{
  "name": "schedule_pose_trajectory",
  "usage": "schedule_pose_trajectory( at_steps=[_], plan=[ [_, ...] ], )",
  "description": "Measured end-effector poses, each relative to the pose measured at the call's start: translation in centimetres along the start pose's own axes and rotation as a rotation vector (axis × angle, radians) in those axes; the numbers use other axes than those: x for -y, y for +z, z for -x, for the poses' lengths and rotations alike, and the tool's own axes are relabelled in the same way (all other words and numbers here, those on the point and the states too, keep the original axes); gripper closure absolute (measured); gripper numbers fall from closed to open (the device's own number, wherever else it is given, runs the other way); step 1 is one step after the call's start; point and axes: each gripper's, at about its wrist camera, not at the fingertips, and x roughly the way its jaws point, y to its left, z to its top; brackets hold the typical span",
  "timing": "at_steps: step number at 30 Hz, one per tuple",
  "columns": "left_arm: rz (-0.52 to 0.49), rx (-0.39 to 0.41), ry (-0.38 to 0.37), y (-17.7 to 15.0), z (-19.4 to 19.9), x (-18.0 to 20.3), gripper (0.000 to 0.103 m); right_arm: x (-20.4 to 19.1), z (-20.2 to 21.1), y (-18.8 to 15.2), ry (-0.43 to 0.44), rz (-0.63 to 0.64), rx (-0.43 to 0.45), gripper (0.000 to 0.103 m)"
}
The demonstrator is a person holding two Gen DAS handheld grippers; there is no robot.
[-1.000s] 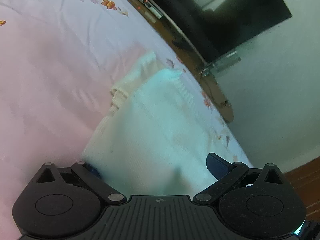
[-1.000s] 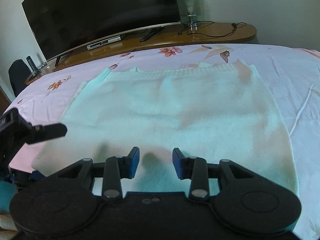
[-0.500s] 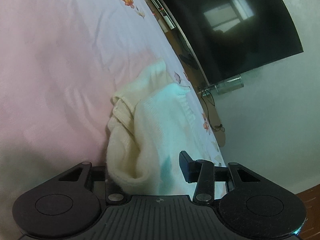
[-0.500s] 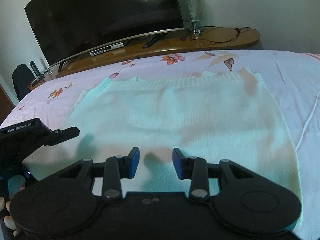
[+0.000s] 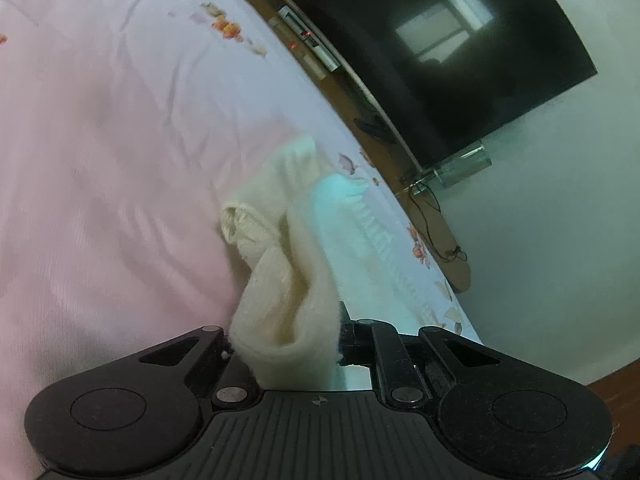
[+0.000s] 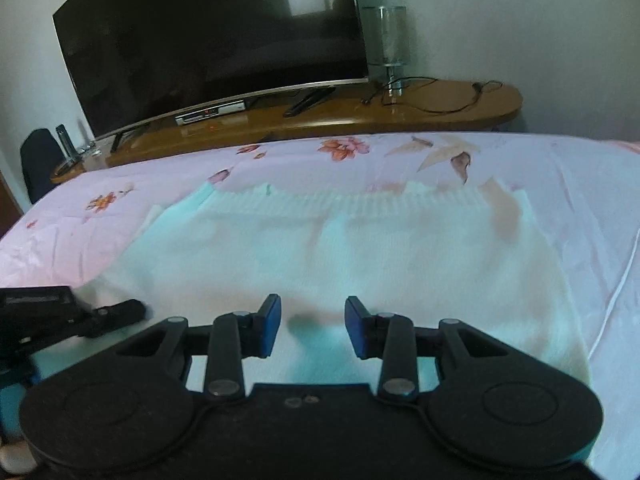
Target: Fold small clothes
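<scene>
The left gripper (image 5: 286, 344), at bottom centre, has just closed onto the white sweater's (image 6: 360, 256) edge on the bed (image 5: 100, 160), ready to fold, while the right gripper (image 6: 312, 326) hovers apart, empty.

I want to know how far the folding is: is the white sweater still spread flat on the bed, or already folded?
Mostly spread flat: the sweater lies open across the bed. Only one corner is lifted, pinched in the left gripper.
</scene>
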Motion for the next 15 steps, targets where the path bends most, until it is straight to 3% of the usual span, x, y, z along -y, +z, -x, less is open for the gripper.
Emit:
schedule_pose_trajectory(
  at_steps=[3, 5, 11, 15],
  plan=[
    [-0.035, 0.014, 0.001, 0.3, 0.0, 0.9, 0.091, -0.7, -2.2, -1.4, -0.066, 0.100, -0.040, 0.070],
    [-0.081, 0.028, -0.005, 0.4, 0.2, 1.8, 0.091, -1.9, -2.1, -2.0, -0.105, 0.189, -0.011, 0.070],
    [-0.219, 0.059, -0.046, 0.5, 1.0, 4.7, 0.091, -1.1, -2.0, -1.9, -0.067, 0.169, -0.010, 0.069],
    [-0.339, 0.050, -0.090, -0.4, 1.0, 7.5, 0.091, 0.9, -1.0, -1.0, 0.034, 0.042, -0.011, 0.067]
  ],
)
